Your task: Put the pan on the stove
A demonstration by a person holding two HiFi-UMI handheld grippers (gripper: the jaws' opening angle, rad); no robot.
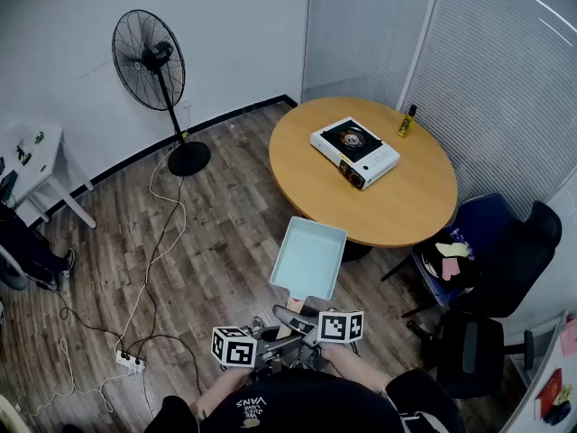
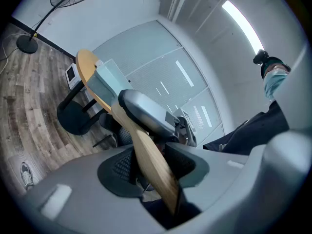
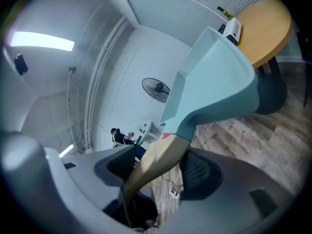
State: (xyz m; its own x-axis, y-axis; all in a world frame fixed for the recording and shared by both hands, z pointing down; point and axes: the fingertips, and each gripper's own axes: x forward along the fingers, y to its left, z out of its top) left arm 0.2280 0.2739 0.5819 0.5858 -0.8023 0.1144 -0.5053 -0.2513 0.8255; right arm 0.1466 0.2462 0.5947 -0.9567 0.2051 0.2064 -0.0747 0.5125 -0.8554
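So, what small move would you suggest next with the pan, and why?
Probably carry the pan forward toward the round table: the left gripper and right gripper both clamp its wooden handle, but it hangs over the floor, short of the gas stove.

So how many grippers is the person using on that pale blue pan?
2. The left gripper and the right gripper sit side by side at the bottom of the head view, each clamped on the wooden handle of the pan. No others show.
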